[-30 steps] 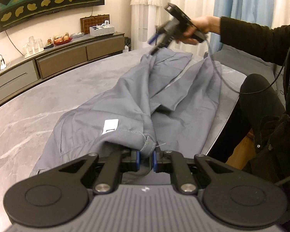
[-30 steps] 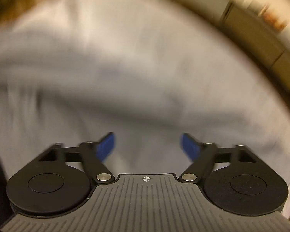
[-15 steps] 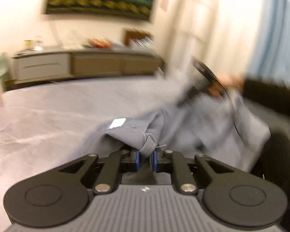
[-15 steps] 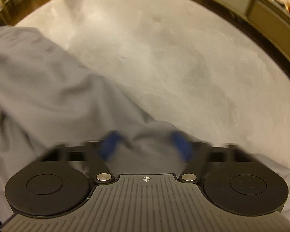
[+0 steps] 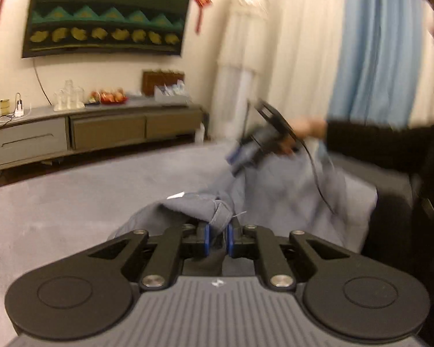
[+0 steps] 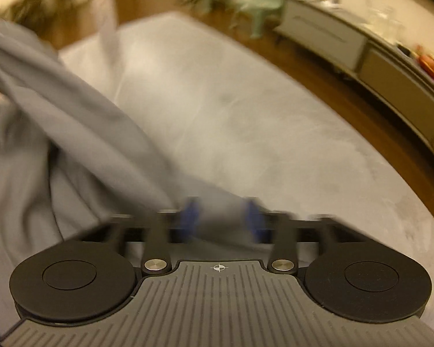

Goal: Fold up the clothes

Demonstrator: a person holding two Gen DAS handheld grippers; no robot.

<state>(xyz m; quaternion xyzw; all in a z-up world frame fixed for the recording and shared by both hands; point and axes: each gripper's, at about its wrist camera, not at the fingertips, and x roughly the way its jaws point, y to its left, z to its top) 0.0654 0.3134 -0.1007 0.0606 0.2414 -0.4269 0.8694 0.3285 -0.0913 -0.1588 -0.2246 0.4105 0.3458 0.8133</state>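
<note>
A grey garment (image 5: 275, 190) lies crumpled on the grey marbled table (image 5: 72, 202). My left gripper (image 5: 217, 238) is shut on its hem, and a bunched fold rises between the blue pads. Further back, the person's hand holds my right gripper (image 5: 235, 162) pointing down onto the garment. In the blurred right wrist view, the right gripper (image 6: 221, 219) has a ridge of the garment (image 6: 72, 133) between its blue pads. Its jaws are opening and stand well apart. From there the fabric stretches up to the upper left.
A long low sideboard (image 5: 101, 130) with glasses and fruit stands along the wall behind the table, under a dark picture. The person's dark sleeve (image 5: 376, 141) and body fill the right. Green chairs (image 6: 263, 0) stand on the wooden floor beyond the table (image 6: 231, 101).
My left gripper has swung round and lifted with the hem still held. The right gripper has dropped onto the garment, and its pads now stand closer together around a fold.
</note>
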